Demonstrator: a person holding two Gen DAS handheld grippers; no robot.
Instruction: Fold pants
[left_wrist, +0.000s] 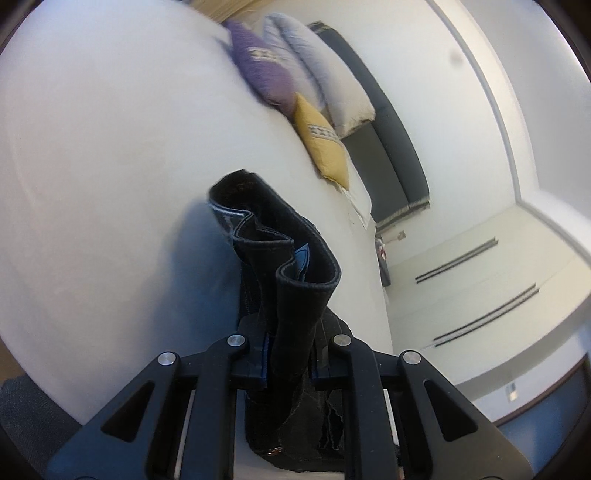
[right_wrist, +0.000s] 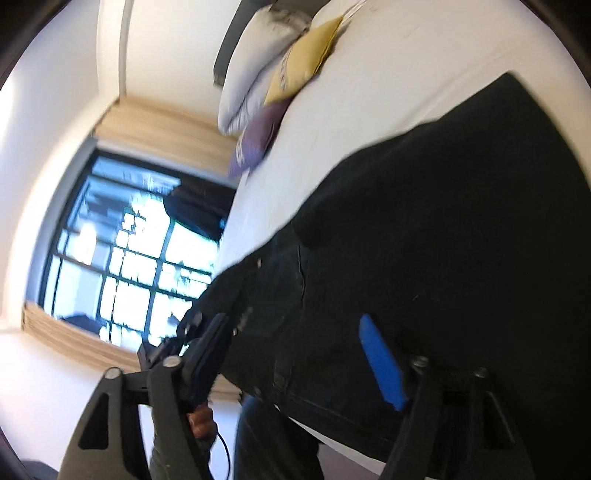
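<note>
Above white bed, between pads of left hand-held gripper: bunched waistband of black pants, pinched tight, raised off bed, standing forward along fingers toward pillows. Across bed toward right hand-held gripper: rest of pants, long axis seemingly running from grip toward far bed edge. Right hand-held gripper spread wide, blue pad against cloth, nothing clamped. Left nearer waistband, right nearer broad body of cloth. Count: one pants, two hand-held grippers, two white pillows, one purple cushion, one yellow cushion, one window.

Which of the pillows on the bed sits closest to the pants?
The yellow pillow; it lies nearest the black pants, ahead of the purple pillow and white pillows.
</note>
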